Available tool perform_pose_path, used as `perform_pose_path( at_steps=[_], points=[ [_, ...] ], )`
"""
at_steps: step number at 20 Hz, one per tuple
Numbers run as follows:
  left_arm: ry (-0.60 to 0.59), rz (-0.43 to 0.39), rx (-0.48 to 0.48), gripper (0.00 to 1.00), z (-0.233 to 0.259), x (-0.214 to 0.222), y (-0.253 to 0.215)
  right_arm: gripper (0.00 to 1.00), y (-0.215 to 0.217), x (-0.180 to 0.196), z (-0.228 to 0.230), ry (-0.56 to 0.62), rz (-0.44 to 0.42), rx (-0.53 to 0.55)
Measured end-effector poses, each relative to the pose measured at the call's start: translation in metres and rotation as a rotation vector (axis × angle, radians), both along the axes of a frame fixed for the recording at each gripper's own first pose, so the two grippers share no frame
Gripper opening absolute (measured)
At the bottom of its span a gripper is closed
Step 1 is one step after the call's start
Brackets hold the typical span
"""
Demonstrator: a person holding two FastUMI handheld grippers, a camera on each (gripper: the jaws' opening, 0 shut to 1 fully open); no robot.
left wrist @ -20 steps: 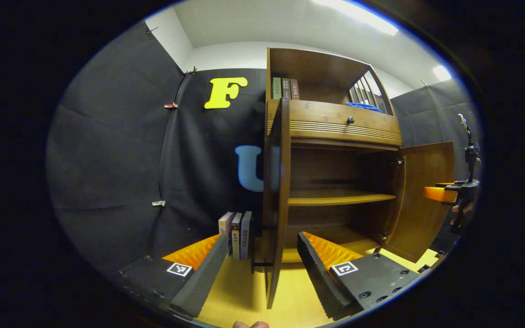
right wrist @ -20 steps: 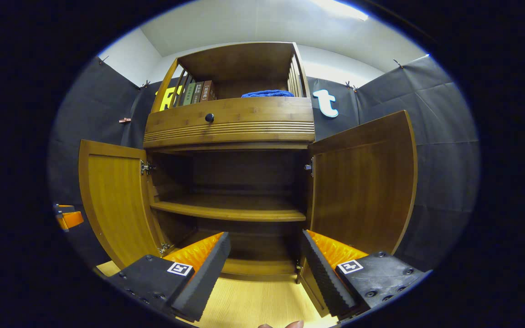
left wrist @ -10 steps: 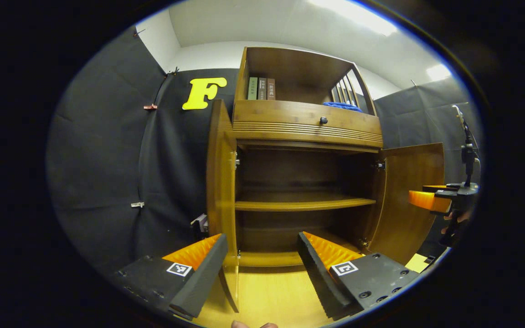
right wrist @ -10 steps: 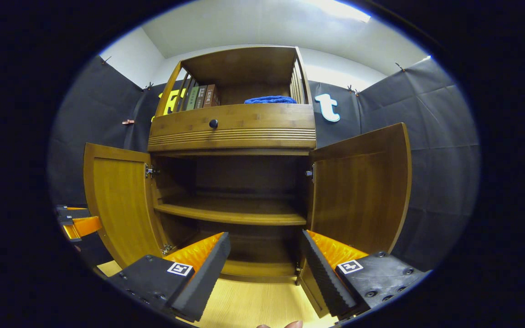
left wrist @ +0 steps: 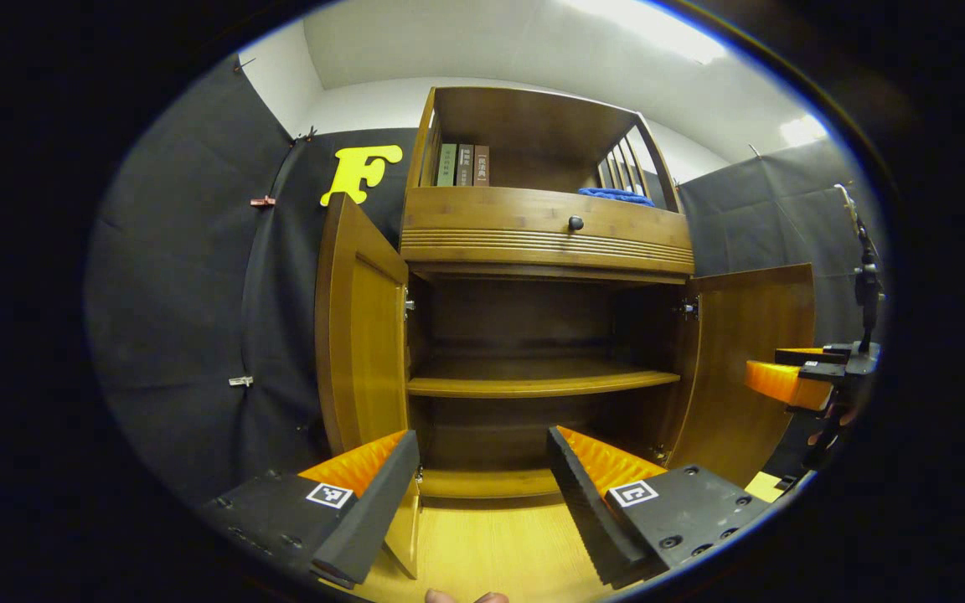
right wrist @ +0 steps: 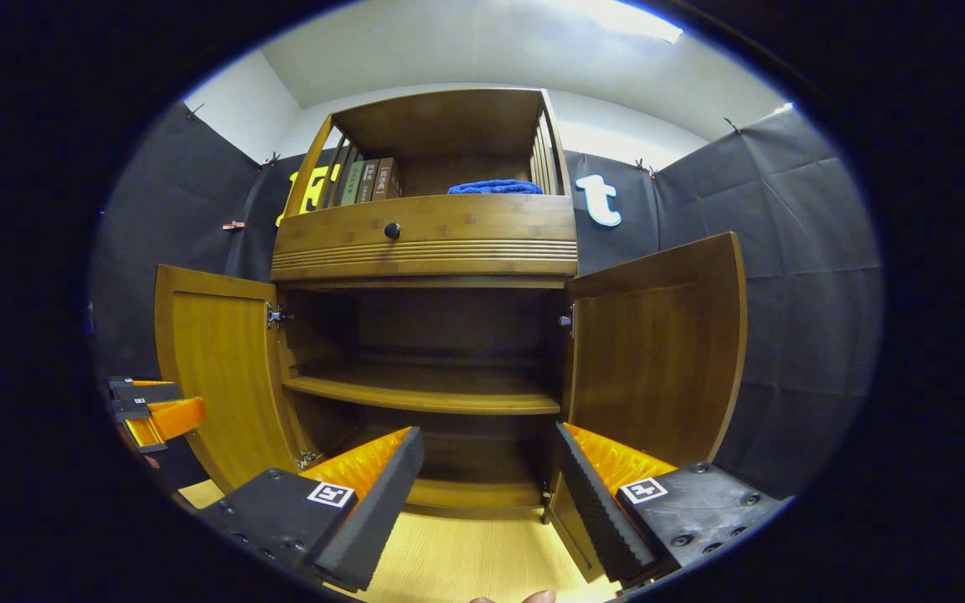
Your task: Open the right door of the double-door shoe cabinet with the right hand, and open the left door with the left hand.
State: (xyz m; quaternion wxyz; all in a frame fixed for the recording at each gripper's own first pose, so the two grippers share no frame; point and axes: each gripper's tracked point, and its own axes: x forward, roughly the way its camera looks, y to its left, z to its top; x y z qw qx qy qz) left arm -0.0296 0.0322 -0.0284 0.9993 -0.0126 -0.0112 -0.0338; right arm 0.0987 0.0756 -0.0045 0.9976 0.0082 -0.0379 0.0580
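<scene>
Both doors of the wooden shoe cabinet (right wrist: 424, 243) stand open, the left door (left wrist: 361, 335) and right door (right wrist: 658, 352) swung outward from a bare inner shelf (right wrist: 424, 394). The left gripper (left wrist: 482, 494) and right gripper (right wrist: 487, 494) hang before the opening, jaws spread wide, touching nothing. Books (right wrist: 369, 180) and a blue cloth (right wrist: 495, 187) sit in the top compartment.

The shoe cabinet (right wrist: 424, 239) is stood on a light wooden floor (right wrist: 466, 553). On its open top shelf (left wrist: 533, 172), three books (left wrist: 459, 165) are kept upright at the left, and a folded blue cloth (right wrist: 495, 187) is laid toward the right. The inner shelf (right wrist: 424, 392) is seen bare behind both open doors.
</scene>
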Motion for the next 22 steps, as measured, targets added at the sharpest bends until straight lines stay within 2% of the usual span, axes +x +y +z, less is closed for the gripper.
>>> perform_pose_path(
  at_steps=[6, 7, 8, 22],
  points=[
    [-0.002, 0.030, 0.013, 0.95, -0.0025, 0.0075, -0.0001, 0.99, 0.0019, -0.0024, -0.0005, -0.005, -0.007, -0.010],
    [-0.002, 0.035, 0.019, 0.95, -0.0026, 0.0077, 0.0003, 0.95, 0.0010, -0.0027, -0.0014, -0.003, -0.011, -0.010],
    [-0.003, 0.039, 0.024, 0.95, -0.0019, 0.0076, 0.0005, 1.00, 0.0009, -0.0026, -0.0016, -0.002, -0.013, -0.009],
    [-0.017, 0.039, 0.052, 0.95, 0.0021, 0.0049, -0.0035, 0.98, -0.0015, -0.0073, -0.0064, -0.006, -0.034, -0.047]
  ],
)
